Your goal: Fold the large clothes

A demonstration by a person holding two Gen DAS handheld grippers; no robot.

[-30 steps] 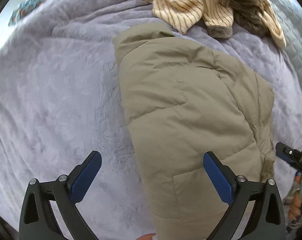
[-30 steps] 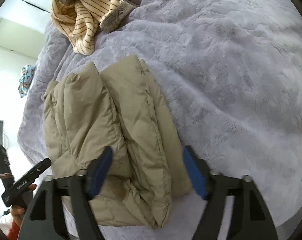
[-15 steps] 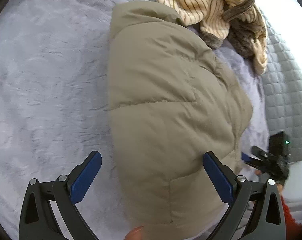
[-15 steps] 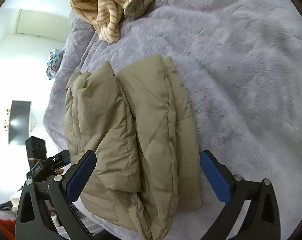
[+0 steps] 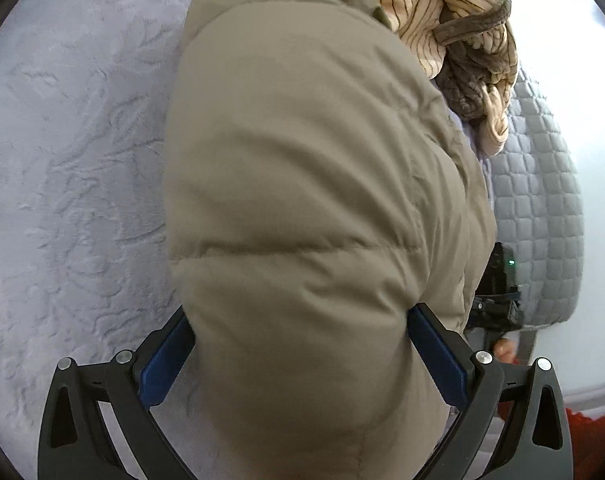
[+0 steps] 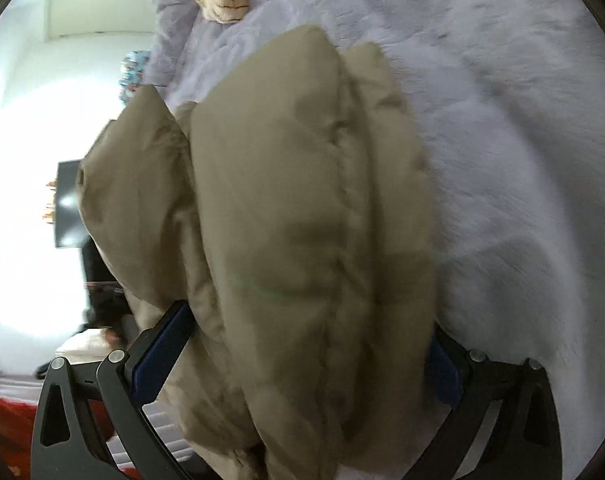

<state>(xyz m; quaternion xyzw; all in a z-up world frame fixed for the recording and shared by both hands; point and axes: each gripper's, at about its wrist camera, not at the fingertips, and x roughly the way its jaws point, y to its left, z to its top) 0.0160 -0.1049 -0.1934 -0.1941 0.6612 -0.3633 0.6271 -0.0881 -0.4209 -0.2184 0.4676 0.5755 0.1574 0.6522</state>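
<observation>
One bed carries everything, spread with one pale lilac plush blanket, its nap brushed into swirls; at its side a grey quilted cover stitched in small squares shows. On the blanket lies one large khaki puffer jacket, folded into a thick padded bundle with smooth matte cloth and stitched quilting seams. Beyond it sits one rumpled heap of cream ribbed knit with thin dark stripes and grey fuzzy trim. No writing can be read anywhere. Two grippers are black with blue pads. The left gripper has its jaws spread wide, straddling the near end of the jacket. The right gripper likewise straddles the bundle's other end, its jaws having just opened fully; neither pair pinches the cloth.
</observation>
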